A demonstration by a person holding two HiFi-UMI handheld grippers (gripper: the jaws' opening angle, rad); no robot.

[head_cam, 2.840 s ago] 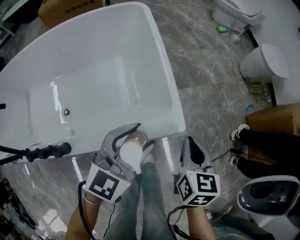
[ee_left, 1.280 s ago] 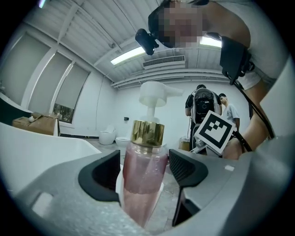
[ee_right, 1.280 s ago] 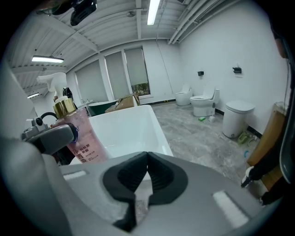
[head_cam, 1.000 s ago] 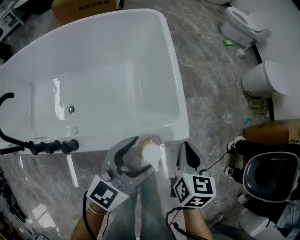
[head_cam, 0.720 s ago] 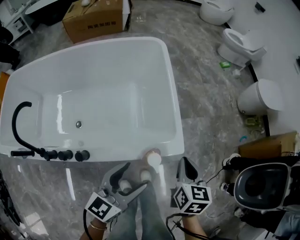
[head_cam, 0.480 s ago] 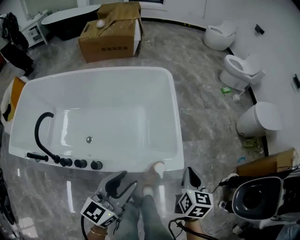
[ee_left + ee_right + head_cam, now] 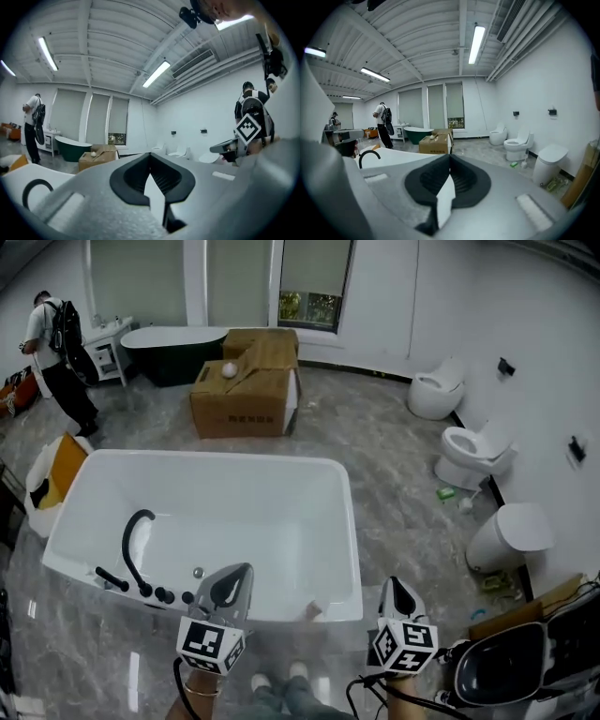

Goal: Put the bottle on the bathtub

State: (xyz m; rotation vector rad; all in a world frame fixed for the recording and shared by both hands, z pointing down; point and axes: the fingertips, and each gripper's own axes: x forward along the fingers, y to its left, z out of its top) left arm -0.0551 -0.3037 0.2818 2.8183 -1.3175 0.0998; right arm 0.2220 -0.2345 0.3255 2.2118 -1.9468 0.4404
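The white bathtub (image 7: 349, 521) fills the middle of the head view. A small pinkish bottle (image 7: 313, 611) stands on its near rim, close to the right-hand corner, with nothing touching it. My left gripper (image 7: 244, 568) is held up in front of that rim, left of the bottle and apart from it, shut and empty. In the left gripper view its jaws (image 7: 150, 157) meet with nothing between them. My right gripper (image 7: 394, 582) is raised to the right of the tub corner, also shut and empty (image 7: 450, 158).
A black faucet (image 7: 134, 532) and knobs (image 7: 161, 595) sit on the tub's near left rim. Beyond the tub are a cardboard box (image 7: 246, 390), a dark green tub (image 7: 173, 339) and a standing person (image 7: 58, 345). Toilets (image 7: 472, 452) line the right wall. My shoes (image 7: 277, 678) show below.
The left gripper set the bottle on the tub's near rim, let go and drew back, then shut. The head view has risen and pulled away, showing the whole room.
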